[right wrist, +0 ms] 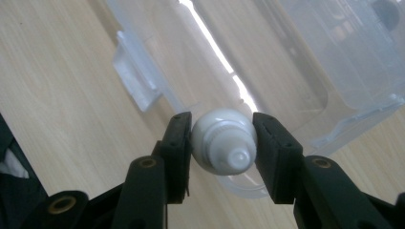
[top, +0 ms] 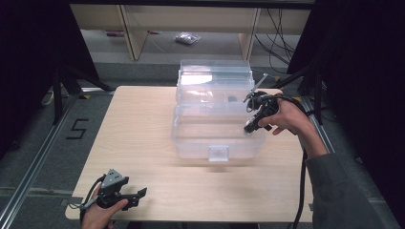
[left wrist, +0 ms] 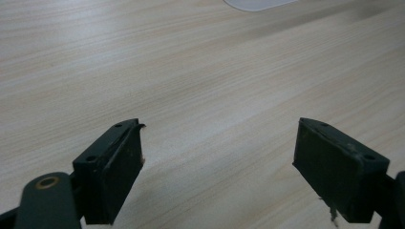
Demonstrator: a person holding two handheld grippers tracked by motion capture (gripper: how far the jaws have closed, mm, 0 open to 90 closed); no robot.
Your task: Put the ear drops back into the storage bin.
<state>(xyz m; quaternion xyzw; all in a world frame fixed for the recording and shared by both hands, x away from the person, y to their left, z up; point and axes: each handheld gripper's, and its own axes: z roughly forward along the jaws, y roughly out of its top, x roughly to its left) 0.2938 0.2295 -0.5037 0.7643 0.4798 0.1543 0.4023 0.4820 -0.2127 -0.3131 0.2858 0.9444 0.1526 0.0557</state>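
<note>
Clear plastic forms the open storage box (top: 217,138) at the middle of the wooden table (top: 143,133), its lid (top: 215,78) tipped up behind it and a latch (top: 218,153) on its near wall. The right gripper (right wrist: 223,143) sits at the box's right rim, jaws clamped on a small white bottle (right wrist: 222,140) whose ribbed cap points at the camera. The left gripper (left wrist: 217,162) rests near the table's front left corner, jaws spread wide over bare wood.
</note>
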